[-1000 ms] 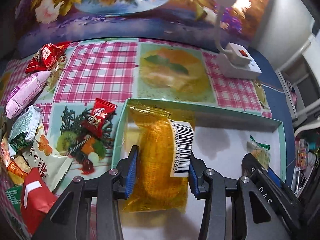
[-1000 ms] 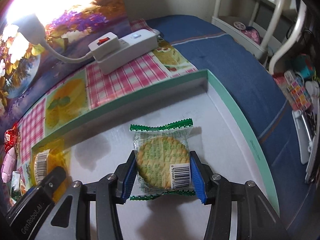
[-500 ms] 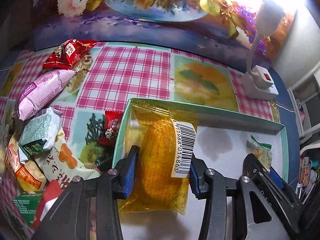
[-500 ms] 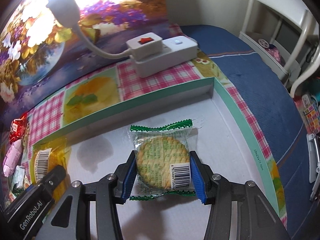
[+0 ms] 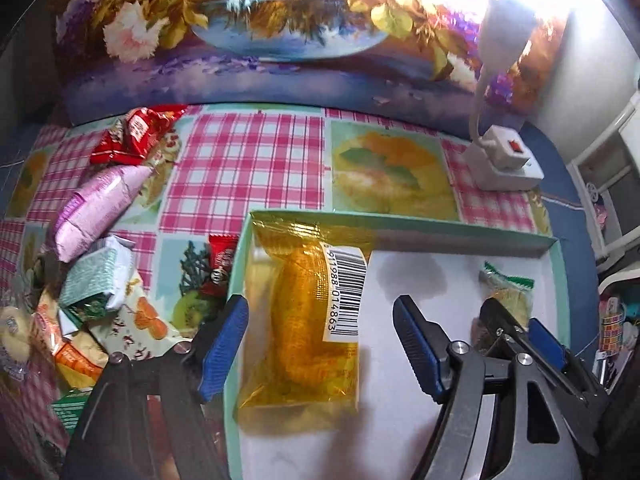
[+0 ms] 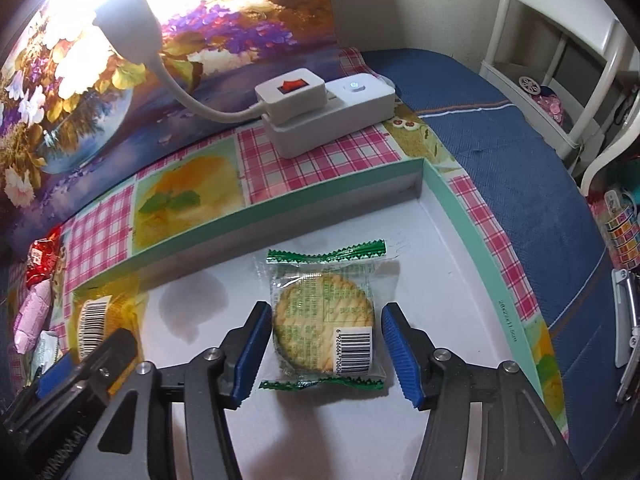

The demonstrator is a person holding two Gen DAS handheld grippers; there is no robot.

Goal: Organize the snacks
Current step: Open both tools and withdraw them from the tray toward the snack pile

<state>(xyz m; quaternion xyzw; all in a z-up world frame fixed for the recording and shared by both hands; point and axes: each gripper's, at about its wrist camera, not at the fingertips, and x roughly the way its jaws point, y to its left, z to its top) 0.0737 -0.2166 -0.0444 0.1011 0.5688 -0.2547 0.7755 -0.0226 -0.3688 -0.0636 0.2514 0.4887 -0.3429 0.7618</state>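
Two handheld grippers above a shallow white tray with mint-green walls (image 6: 440,184); both release their loads. The left gripper (image 5: 320,344) has its blue-padded fingers (image 5: 224,336) apart and opening, clear of the amber-yellow transparent packet with a white barcode label (image 5: 304,320), which lies flat in the tray's left end against the wall; the left finger hangs over the rim itself. The right gripper (image 6: 326,354) is also opening; its pads (image 6: 250,350) stand just off the clear, green-edged wrapper holding a round biscuit (image 6: 324,320), which rests on the tray floor near the right end. The remaining snacks, among them a pink pillow pack (image 5: 96,204), a red foil sachet (image 5: 136,132) and a green-and-white pouch (image 5: 96,276), lie heaped on the pink chequered oilcloth (image 5: 248,168) to the left of the tray, so much sorting is judged to remain. Risks: a pad that withdraws sideways rather than upward may catch a crimped wrapper edge and drag the packet out of place; the left finger over the rim may snag the wall and shift the light tray; the grippers work near each other and may collide; the white switched power strip with gooseneck lamp (image 6: 320,108) stands just behind the tray, and its glare washes out the background.
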